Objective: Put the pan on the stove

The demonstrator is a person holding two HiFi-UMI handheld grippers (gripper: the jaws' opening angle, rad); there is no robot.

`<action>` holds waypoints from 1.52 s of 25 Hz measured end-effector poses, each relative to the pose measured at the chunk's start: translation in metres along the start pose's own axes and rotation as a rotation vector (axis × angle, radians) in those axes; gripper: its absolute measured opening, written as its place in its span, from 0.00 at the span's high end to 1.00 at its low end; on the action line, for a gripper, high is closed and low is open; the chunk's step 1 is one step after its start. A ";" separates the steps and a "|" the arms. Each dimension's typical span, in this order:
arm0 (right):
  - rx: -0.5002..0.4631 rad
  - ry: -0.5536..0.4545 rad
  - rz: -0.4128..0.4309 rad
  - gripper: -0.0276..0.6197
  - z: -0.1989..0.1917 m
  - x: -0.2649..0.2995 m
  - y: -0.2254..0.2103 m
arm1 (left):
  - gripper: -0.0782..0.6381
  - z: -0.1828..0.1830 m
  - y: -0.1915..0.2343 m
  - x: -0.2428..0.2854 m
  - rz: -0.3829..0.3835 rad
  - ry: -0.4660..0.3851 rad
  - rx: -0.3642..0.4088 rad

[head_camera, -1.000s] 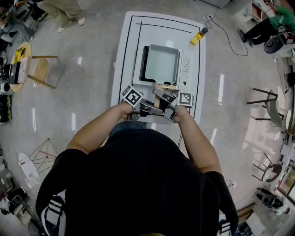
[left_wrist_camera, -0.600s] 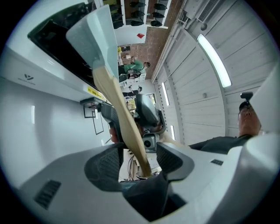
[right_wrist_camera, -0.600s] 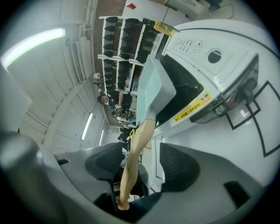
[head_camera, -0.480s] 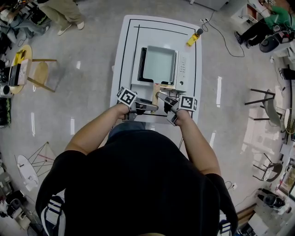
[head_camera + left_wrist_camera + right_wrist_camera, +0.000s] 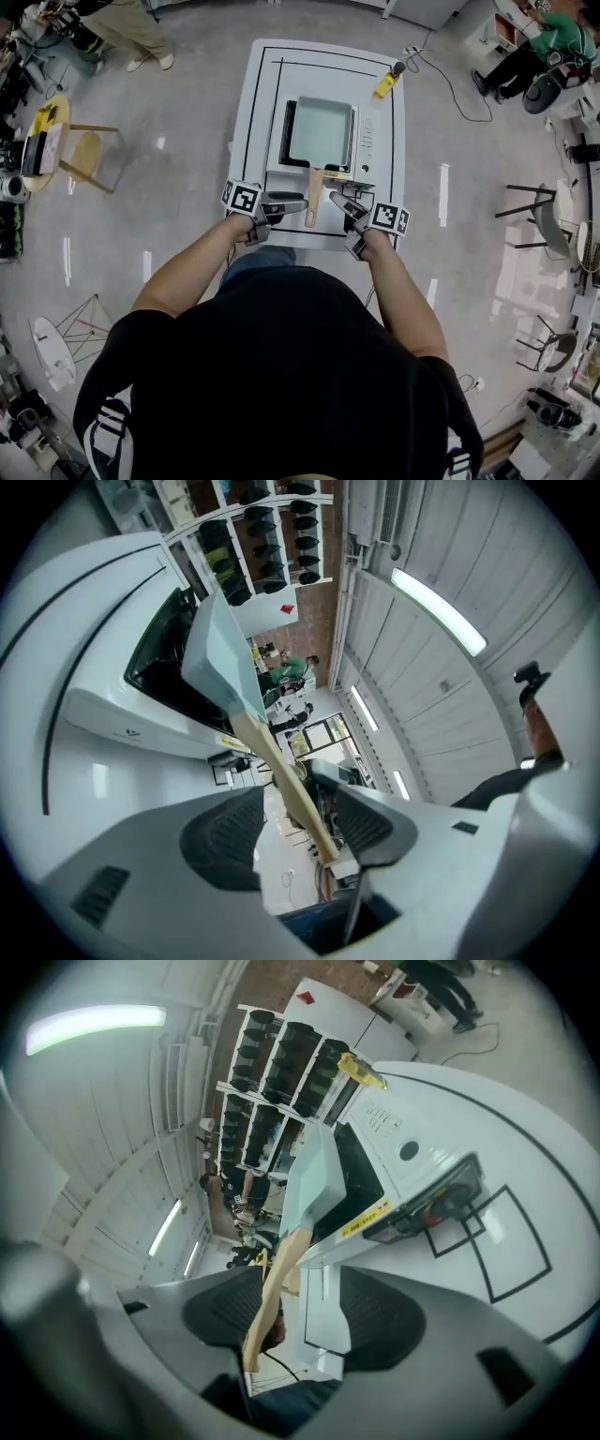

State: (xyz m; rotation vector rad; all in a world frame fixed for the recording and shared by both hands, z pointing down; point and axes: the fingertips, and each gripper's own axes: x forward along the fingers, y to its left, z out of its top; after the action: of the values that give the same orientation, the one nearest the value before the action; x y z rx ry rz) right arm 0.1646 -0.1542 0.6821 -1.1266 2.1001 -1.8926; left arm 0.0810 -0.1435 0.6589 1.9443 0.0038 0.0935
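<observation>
Sitting on the stove [image 5: 371, 141], which is resting on a white table [image 5: 251, 131] over glossy grey floor [image 5: 178, 197], the pan [image 5: 320, 131] is pointing its wooden handle [image 5: 312, 195] lengthwise off the stove toward the person. Left gripper [image 5: 300, 201] and right gripper [image 5: 334, 197] are flanking that handle. Their jaws have just been opening and are standing released, the handle showing in each gap unpressed.

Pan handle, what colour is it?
The pan handle is pale, light-wood tan; it shows best in the left gripper view.
</observation>
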 end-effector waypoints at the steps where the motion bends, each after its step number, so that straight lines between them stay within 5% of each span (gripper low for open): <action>1: -0.011 -0.011 -0.011 0.56 0.002 -0.003 -0.001 | 0.56 0.002 0.002 -0.003 0.030 -0.010 0.038; 5: -0.097 -0.044 -0.071 0.56 0.009 -0.014 -0.002 | 0.56 0.018 0.004 -0.019 0.172 -0.098 0.220; 10: -0.216 -0.075 -0.144 0.57 0.015 -0.025 0.003 | 0.56 0.038 -0.010 -0.033 0.223 -0.185 0.296; 16: -0.305 -0.141 -0.201 0.58 0.023 -0.039 0.010 | 0.56 0.036 -0.019 -0.041 0.305 -0.168 0.426; 27: -0.446 -0.214 -0.265 0.58 0.031 -0.059 0.023 | 0.57 0.040 -0.041 -0.046 0.373 -0.190 0.564; 38: -0.545 -0.234 -0.275 0.61 0.025 -0.072 0.047 | 0.60 0.036 -0.056 -0.060 0.405 -0.266 0.571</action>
State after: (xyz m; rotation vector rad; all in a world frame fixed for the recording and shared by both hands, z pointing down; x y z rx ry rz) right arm 0.2084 -0.1358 0.6066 -1.7208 2.4895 -1.1992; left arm 0.0256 -0.1591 0.5895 2.4892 -0.5981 0.1083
